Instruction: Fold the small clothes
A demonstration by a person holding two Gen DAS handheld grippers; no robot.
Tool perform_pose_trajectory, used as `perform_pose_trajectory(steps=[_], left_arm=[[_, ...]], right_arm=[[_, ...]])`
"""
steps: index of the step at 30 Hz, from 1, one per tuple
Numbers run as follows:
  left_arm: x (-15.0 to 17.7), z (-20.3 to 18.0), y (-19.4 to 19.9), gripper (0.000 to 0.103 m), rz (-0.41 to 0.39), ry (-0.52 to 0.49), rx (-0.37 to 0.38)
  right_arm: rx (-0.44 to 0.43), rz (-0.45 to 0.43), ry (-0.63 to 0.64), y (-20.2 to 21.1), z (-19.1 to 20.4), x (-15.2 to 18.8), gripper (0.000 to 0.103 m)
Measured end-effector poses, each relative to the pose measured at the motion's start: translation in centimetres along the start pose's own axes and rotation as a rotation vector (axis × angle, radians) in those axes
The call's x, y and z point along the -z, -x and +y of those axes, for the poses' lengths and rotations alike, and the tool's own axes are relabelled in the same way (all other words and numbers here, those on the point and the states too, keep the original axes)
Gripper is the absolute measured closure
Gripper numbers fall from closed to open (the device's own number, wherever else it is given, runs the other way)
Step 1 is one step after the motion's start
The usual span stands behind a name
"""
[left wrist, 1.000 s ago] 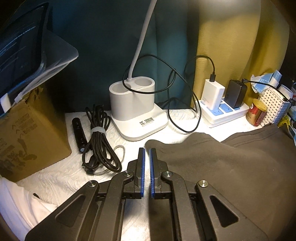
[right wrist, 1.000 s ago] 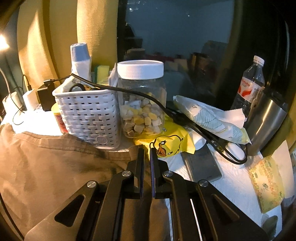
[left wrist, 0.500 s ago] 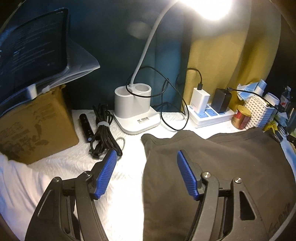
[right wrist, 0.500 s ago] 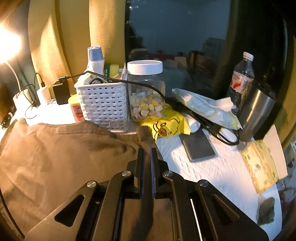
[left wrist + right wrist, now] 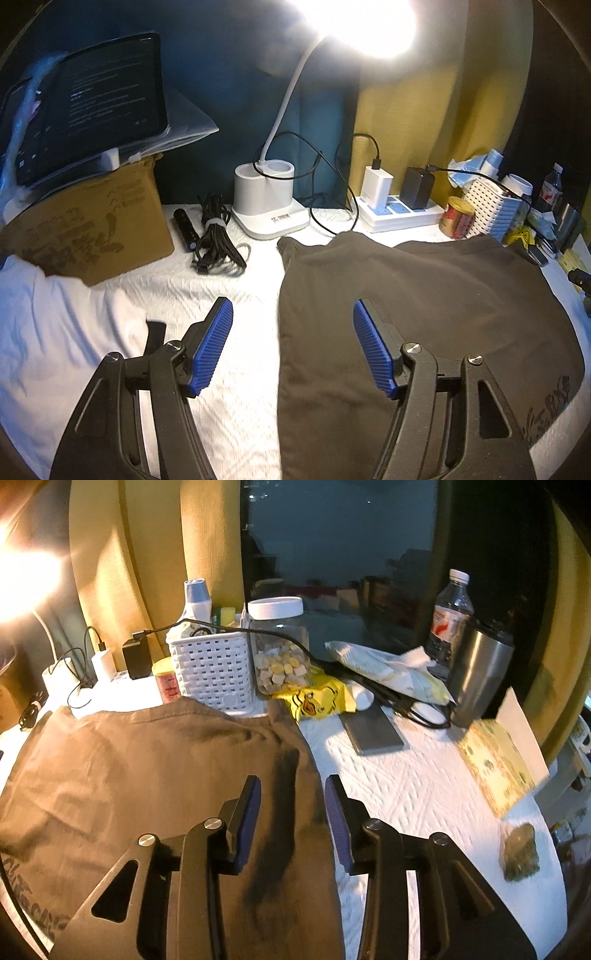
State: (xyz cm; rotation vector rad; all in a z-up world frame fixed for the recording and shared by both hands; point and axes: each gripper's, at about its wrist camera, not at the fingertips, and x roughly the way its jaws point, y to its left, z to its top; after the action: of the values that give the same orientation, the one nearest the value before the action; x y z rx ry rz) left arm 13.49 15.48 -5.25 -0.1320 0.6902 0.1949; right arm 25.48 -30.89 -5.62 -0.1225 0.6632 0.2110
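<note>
With the brown garment laid flat on the white towel-covered table, the left gripper hangs wide and empty over its left edge while the right gripper is opening off the right edge — next, I judge, re-grip both edges evenly.

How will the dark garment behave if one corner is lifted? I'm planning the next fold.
The dark garment is probably floppy: it lies flat with soft creases, so a lifted corner would likely drape and sag. It looks thin and light. On the textured white cloth it may drag instead of sliding cleanly.
</note>
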Motion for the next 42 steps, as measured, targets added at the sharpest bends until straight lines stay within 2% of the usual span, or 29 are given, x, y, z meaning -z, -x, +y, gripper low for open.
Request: perform_pose_trajectory(steps=[13,27,33,36,42], left_arm=[[3.8,-0.3,2.2,0.035,0.044,-0.007,0.023],[8.0,-0.8,3.3,0.035,0.115,-0.001,0.008],[9.4,-0.6,3.5,0.035,0.142,0.006,0.011],[10.2,-0.2,3.2,0.035,0.168,0.003,-0.004],[10.9,-0.4,3.2,0.035,0.191,-0.019,0.008]], right_arm=[[0.001,0.027,-0.072,3.3,-1.8,4.7,0.065],[-0.023,0.069,-0.135,5.5,-3.7,9.4,0.062],[-0.043,0.101,-0.151,6.0,-4.1,11.1,0.05],[-0.086,0.136,-0.177,5.9,-4.3,12.1,0.044],[-0.111,0.155,-0.204,6.5,-4.4,13.7,0.044]])
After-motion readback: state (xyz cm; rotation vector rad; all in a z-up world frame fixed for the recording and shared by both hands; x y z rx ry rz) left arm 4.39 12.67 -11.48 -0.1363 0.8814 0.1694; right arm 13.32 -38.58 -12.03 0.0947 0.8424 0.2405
